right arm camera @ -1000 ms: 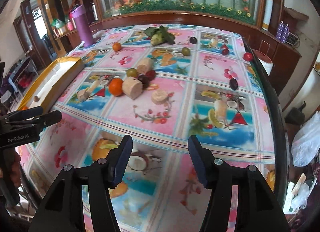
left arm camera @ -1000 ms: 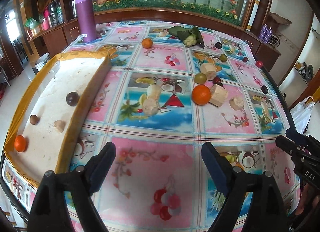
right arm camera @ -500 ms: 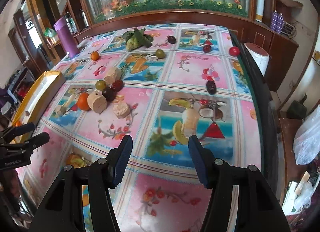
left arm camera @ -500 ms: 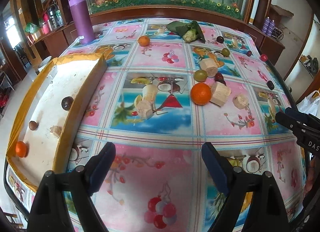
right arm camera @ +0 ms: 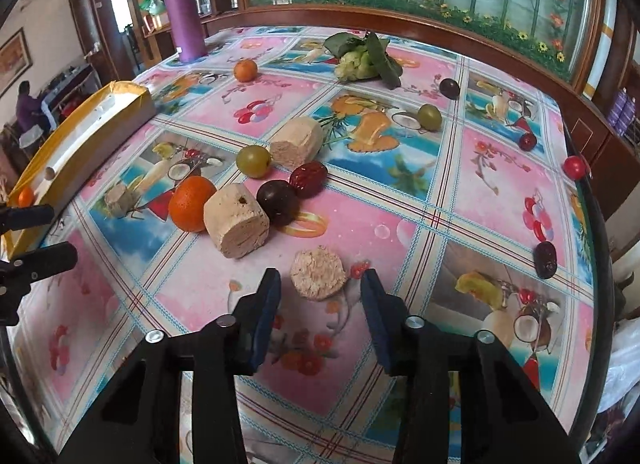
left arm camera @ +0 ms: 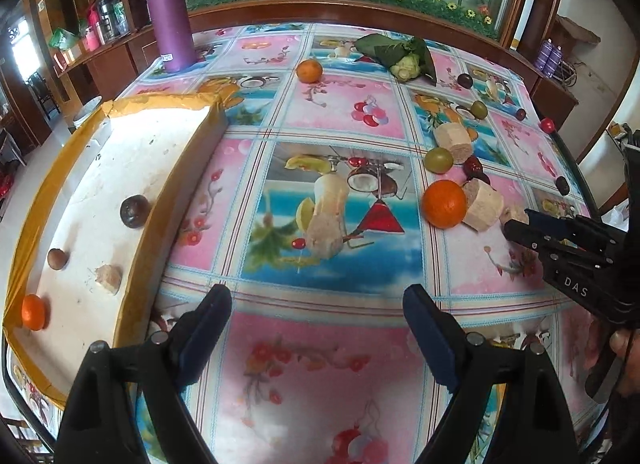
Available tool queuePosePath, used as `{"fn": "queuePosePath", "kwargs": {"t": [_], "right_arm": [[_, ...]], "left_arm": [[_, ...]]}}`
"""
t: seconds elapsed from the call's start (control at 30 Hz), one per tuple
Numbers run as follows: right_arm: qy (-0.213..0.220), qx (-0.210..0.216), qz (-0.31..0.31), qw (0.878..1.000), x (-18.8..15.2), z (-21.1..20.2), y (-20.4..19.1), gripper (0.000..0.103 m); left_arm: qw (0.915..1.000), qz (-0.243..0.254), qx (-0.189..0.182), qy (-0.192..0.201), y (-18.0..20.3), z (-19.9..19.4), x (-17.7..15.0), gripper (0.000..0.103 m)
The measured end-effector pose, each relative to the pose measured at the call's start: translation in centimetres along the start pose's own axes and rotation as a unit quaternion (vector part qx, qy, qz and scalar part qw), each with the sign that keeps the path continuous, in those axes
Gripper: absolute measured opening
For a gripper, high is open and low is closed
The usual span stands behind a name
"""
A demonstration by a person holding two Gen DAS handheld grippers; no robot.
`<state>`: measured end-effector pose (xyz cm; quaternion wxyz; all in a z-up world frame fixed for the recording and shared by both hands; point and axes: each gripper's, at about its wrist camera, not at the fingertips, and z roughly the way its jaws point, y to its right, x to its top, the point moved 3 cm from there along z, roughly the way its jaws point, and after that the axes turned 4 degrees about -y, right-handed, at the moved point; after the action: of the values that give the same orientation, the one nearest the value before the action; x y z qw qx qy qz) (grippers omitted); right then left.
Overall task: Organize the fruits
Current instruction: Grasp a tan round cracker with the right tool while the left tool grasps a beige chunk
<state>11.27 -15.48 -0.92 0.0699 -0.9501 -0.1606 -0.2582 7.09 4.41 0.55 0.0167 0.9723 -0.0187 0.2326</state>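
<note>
Left wrist view: the left gripper (left arm camera: 316,312) is held spread above the glossy fruit-print tablecloth (left arm camera: 320,364), nearer the fruit than a second ago. A shallow yellow-rimmed tray (left arm camera: 180,184) is seen at left, holding a dark round passion fruit (left arm camera: 134,211) and a small tangerine (left arm camera: 34,312). The right gripper (left arm camera: 520,226) has come in beside the orange (left arm camera: 445,203).

Right wrist view: the right gripper (right arm camera: 320,284) is spread, jaws bracketing a crumbly beige disc-shaped slice (right arm camera: 318,273), flat face up; a second ago only bare cloth lay between them. Behind, a stubby beige cylinder (right arm camera: 236,220) lies on its side, long axis toward the camera, touching the orange (right arm camera: 191,202).
</note>
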Motion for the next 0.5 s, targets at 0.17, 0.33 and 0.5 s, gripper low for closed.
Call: {"fn": "queuePosePath", "kwargs": {"t": [0.17,0.33,0.5], "right_arm": [[0.004,-0.008,-0.010,1.000,0.1,-0.1,-0.2,0.029],[0.006,-0.011,-0.007,1.000,0.0,-0.1,-0.2,0.029],[0.011,-0.017,-0.007,1.000,0.0,-0.6,-0.3,0.029]], "left_arm": [[0.9998,-0.013,-0.012,-0.012,0.1,2.2,1.3,0.088],[1.0000,0.004,-0.004,0.001,0.3,3.3,1.8,0.045],[0.9996,0.000,-0.028,0.000,-0.7,3.0,2.0,0.027]]}}
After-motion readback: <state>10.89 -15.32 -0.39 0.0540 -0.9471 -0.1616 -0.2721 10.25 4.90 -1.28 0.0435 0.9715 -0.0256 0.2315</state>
